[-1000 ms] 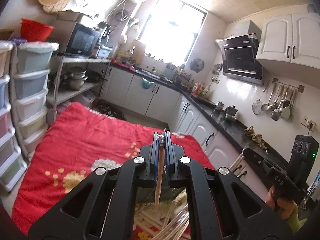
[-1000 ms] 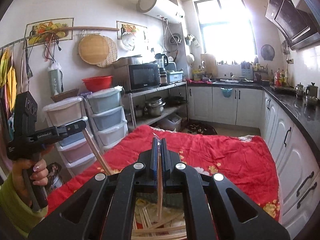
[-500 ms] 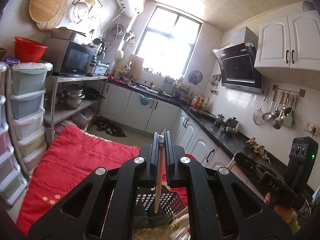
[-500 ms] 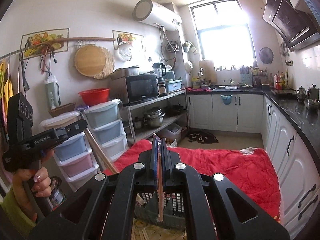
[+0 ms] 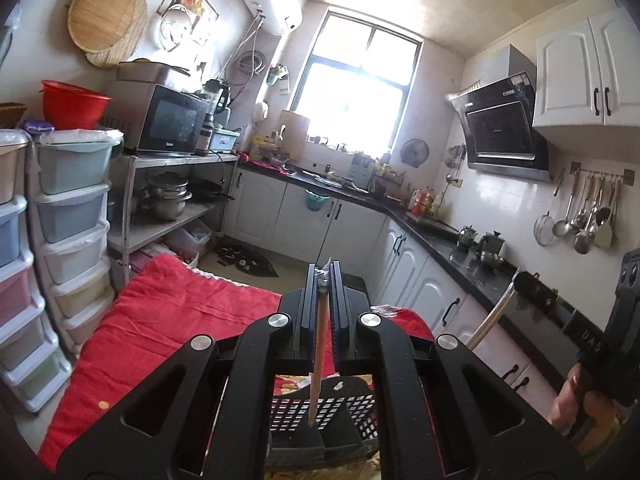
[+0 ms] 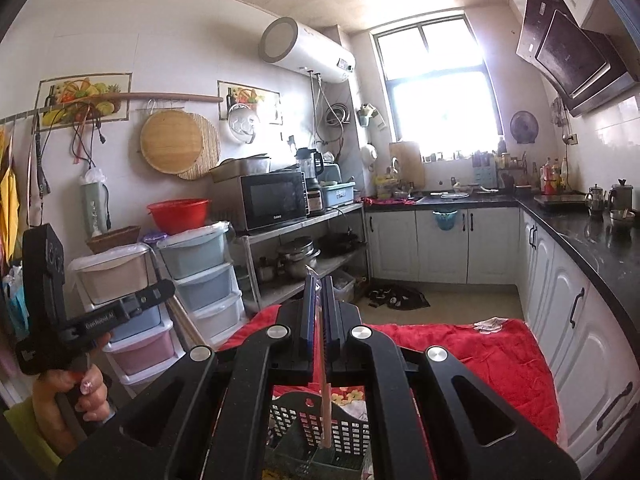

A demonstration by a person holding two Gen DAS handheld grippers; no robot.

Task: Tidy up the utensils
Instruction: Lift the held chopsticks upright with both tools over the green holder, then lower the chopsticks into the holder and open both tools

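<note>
My left gripper is shut on a wooden chopstick that hangs down between its fingers, tip just above a black perforated utensil basket. My right gripper is shut on another chopstick, which points down into the same basket. In the left wrist view the right gripper shows at the right edge with its chopstick slanting down. In the right wrist view the left gripper shows at the left, held by a hand.
The basket stands on a table under a red flowered cloth. Stacked plastic drawers and a steel shelf with a microwave line the left. White cabinets under a black counter run along the right.
Both grippers have risen and tilted up with their chopsticks. The pile of loose chopsticks below has dropped out of view and the black basket now sits under the tips.
</note>
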